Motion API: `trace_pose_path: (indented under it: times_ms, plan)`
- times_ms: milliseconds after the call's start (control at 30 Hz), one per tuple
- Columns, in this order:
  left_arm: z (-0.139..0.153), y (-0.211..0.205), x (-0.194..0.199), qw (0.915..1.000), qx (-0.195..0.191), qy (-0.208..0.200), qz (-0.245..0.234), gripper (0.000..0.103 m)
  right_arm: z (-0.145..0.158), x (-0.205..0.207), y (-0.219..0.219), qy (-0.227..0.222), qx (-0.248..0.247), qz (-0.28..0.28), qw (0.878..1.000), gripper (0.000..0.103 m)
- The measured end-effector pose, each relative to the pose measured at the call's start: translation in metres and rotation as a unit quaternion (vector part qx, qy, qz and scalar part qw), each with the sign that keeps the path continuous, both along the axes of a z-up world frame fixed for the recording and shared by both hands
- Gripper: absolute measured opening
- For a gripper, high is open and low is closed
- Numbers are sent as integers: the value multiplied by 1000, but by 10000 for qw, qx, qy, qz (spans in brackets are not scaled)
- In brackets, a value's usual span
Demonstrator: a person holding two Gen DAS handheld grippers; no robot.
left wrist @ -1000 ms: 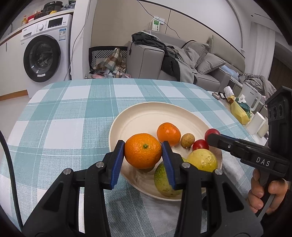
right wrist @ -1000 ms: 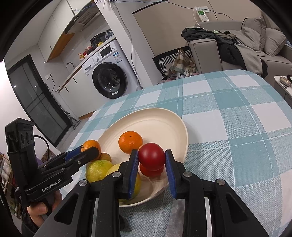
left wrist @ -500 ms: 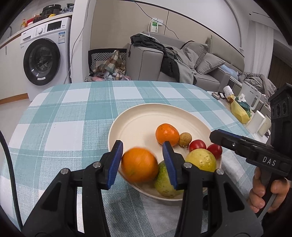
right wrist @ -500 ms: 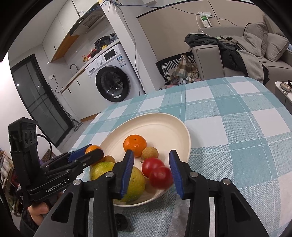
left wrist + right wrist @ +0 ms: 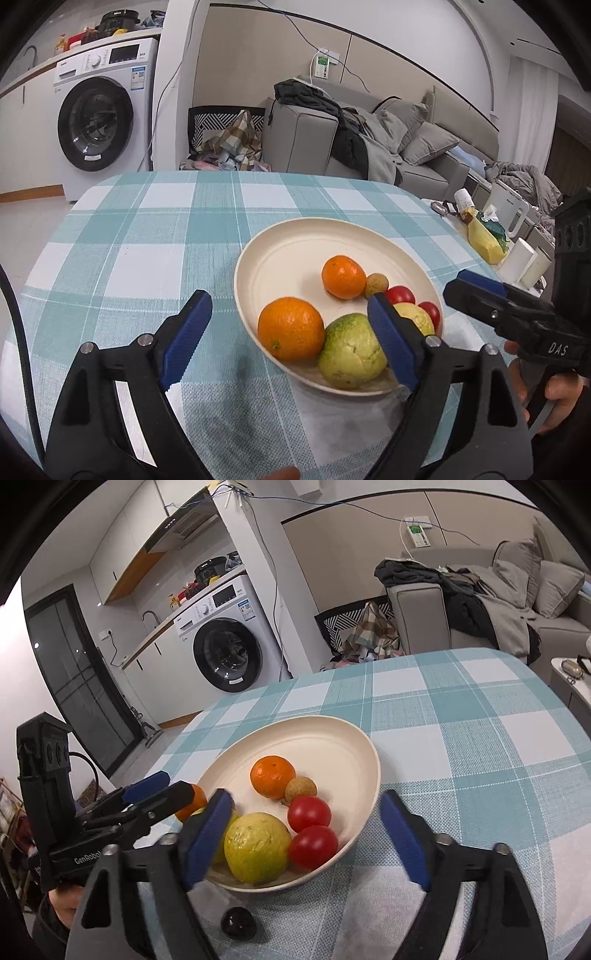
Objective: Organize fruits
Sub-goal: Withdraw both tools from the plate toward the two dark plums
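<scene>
A cream plate (image 5: 295, 240) on the checked tablecloth holds a big orange (image 5: 290, 328), a mandarin (image 5: 343, 277), a green guava (image 5: 351, 350), a yellow fruit (image 5: 257, 847), a small brown longan (image 5: 301, 789) and two red tomatoes (image 5: 308, 814) (image 5: 314, 847). My left gripper (image 5: 288, 299) hangs over the plate's near rim. Its jaws are opening, and the orange lies loose below and between them. My right gripper (image 5: 304, 797) is also opening. The tomatoes rest in the plate between its fingers, untouched.
A small dark round fruit (image 5: 238, 922) lies on the cloth just in front of the plate (image 5: 332, 720). Off the table's right edge, a side table carries a kettle (image 5: 513, 214) and boxes. A sofa (image 5: 406, 147) and a washing machine (image 5: 99, 118) stand behind.
Both grippers went from shut to wide open. The orange dropped from the left gripper onto the plate's near side. The red tomato dropped from the right gripper beside the other tomato.
</scene>
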State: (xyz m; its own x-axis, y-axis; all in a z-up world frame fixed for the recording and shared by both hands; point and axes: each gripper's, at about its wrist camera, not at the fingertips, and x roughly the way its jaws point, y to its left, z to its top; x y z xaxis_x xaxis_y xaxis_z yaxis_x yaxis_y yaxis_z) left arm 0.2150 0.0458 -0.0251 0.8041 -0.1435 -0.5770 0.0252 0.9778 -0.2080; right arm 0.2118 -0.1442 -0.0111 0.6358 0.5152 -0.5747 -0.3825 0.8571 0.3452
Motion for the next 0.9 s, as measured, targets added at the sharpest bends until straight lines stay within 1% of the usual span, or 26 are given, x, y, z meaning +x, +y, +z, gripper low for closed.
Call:
trace_pose_path:
  times_ms: [67,133,167,200,400,500,633,900]
  plan:
    - [-1,0,-4,10000,27,59,2,88,2,-4,1,-72,-67,5,10000,96]
    - [1,-1,-11,9999,113,27,25,92,4,-6,-1,-95,-11,27,10000,101]
    - [2,-3,-14,9999,146,-5,21,96,4,-7,-2,-84,26,34,10000,102]
    - [3,-4,-18,9998,184,-39,22,103,5,-8,-4,-62,58,35,10000,103]
    - [10,-11,-42,9991,379,-145,78,103,6,-15,-11,-25,122,-30,9999,103]
    - [14,-16,-55,9990,399,-185,36,103,7,-19,-13,13,137,-23,9999,103]
    - [20,-23,-73,9985,487,-262,14,103,8,-28,-13,25,27,39,10000,103]
    - [28,-28,-102,9985,445,-318,9,103,6,-55,-11,33,-247,177,9995,103]
